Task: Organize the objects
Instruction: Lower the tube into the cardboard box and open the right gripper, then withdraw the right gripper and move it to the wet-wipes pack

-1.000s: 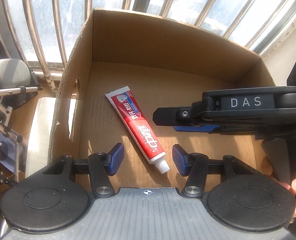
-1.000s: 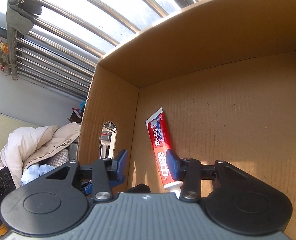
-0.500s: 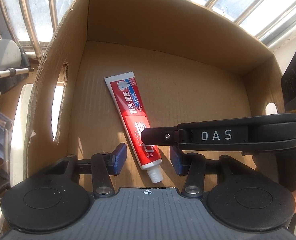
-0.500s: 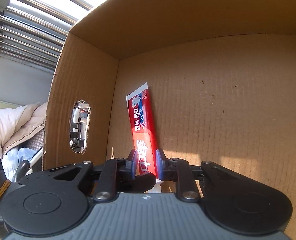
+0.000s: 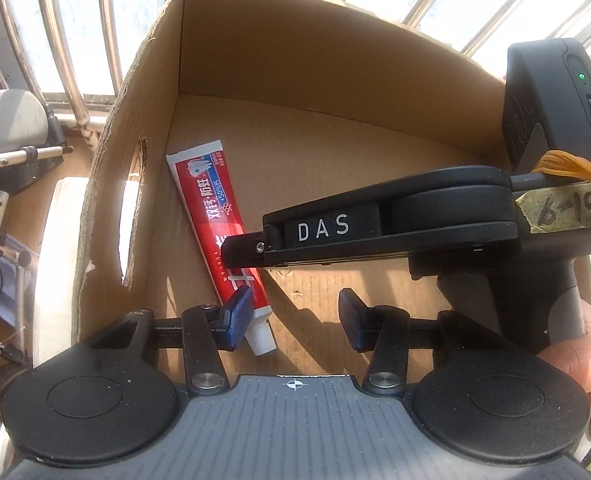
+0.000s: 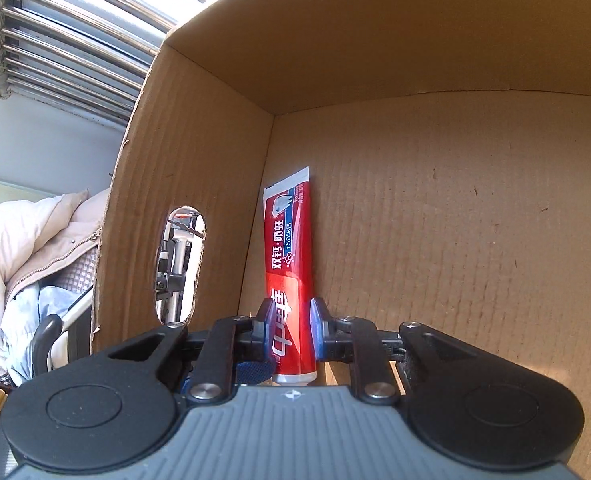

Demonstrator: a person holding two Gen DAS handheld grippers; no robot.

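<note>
Sunlit window bars (image 5: pixel 75 40) stand behind an open cardboard box (image 5: pixel 295 92) of ribbed, corrugated board. On its floor, close to the side wall with an oval handle hole (image 6: pixel 179 268), lies a red toothpaste tube (image 5: pixel 211 220). Its long axis runs from the flat crimped end, which points toward the box's far corner, back to the white screw cap (image 5: pixel 260 336), which points toward the cameras. The tube is glossy, red with a blue stripe and white lettering.

The right gripper (image 6: pixel 291 328) is clenched on the tube's lower body, its blue-padded fingers (image 6: pixel 264 320) pressing both sides just above the cap. In the left wrist view this gripper (image 5: pixel 235 248) comes in from the right as a black plastic arm lettered "DAS", with a taped label, a yellow rubber band and part of a hand (image 5: pixel 587 364) on its grip.

The left gripper (image 5: pixel 295 320) hangs over the near floor with its jaws apart and nothing between the pads; one blue pad (image 5: pixel 237 314) overlaps the tube near the cap, and whether it touches cannot be told.

Only the left view shows the cap and the tube's slant across the floor. Only the right view shows pale padded jackets (image 6: pixel 35 248) outside the box and metal parts through the handle hole.
</note>
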